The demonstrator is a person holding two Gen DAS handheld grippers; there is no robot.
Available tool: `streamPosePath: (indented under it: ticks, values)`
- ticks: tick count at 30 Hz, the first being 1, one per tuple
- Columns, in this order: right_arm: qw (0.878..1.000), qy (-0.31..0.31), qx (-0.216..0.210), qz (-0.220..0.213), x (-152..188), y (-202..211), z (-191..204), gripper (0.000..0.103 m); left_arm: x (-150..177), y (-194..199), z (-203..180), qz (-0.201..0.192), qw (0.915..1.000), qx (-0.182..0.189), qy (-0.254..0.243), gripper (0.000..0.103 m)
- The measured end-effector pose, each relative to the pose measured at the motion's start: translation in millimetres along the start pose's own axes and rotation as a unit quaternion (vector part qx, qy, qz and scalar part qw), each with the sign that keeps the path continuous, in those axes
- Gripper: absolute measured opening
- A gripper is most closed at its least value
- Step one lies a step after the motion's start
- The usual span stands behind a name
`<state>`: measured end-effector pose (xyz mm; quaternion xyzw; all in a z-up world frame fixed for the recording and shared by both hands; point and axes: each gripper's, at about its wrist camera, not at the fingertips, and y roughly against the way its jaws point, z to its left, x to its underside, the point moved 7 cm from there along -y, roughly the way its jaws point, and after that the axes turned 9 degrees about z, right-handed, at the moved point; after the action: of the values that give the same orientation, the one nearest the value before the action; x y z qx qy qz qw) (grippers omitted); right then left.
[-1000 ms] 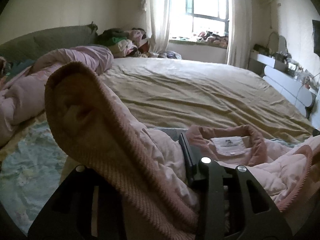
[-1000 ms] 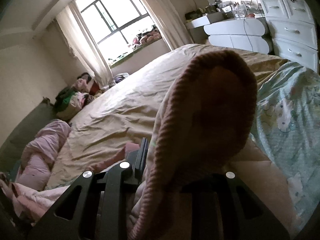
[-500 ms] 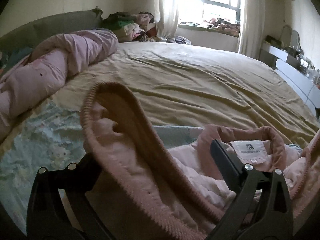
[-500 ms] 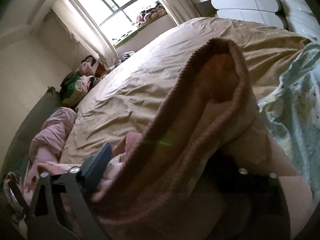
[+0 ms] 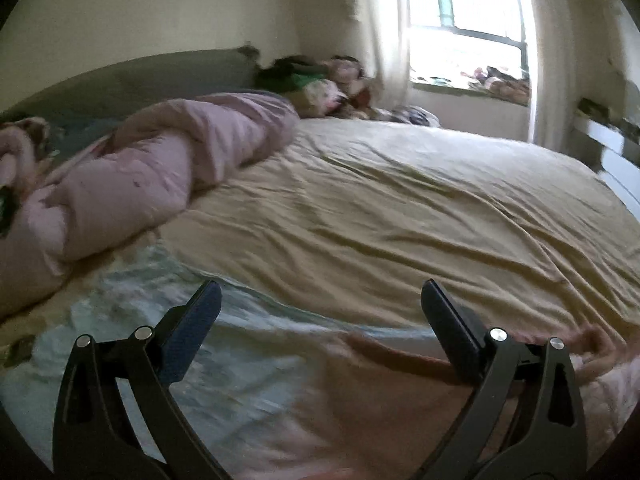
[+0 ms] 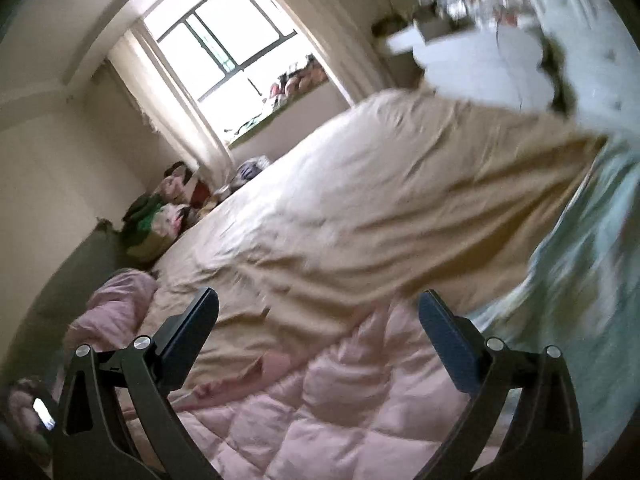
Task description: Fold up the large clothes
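Your left gripper (image 5: 318,302) stands spread wide and grasps nothing, its two dark fingers well apart with only bedding showing between them; your right gripper (image 6: 318,310) is likewise splayed and empty; directly beneath and just in front of the right one lies the pink quilted jacket (image 6: 320,408), spread on the near edge of the bed, its padded body filling the near field of that view and running leftward toward a darker pink ribbed edge (image 6: 240,376); from the left gripper the same garment lies near and to the right, a ribbed pink edge (image 5: 400,354) crossing under the right-hand finger toward the far right of the frame; judged from both views, the jacket's long axis runs across you, left to right, along the near edge, and your right gripper is the nearer to its bulk, the left sitting more over the pale blue patterned sheet (image 5: 132,320); beyond that lies the tan bedspread (image 5: 400,208), wrinkled; far left rests a rolled lilac duvet (image 5: 160,168) against the headboard; both views are blurred, so the jacket's finer lie cannot be read.
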<state>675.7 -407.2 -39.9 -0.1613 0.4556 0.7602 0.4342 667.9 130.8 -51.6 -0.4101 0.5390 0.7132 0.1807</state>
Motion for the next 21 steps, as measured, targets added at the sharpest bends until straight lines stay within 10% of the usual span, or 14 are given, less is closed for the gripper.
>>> streamPosePath:
  ticks: [5,11,21]
  values:
    - [0.994,0.096,0.003,-0.045,0,58,38,0.099,-10,58,35,-0.069,0.9975,0.012,0.008,0.093]
    - [0.968,0.246,0.049,-0.019,85,49,124,0.099,36,119,-29,-0.041,0.9841,0.173,-0.002,0.094]
    - [0.921,0.312,0.212,0.098,177,-61,77,0.099,134,28,-81,0.11,0.9831,0.123,-0.079,0.095]
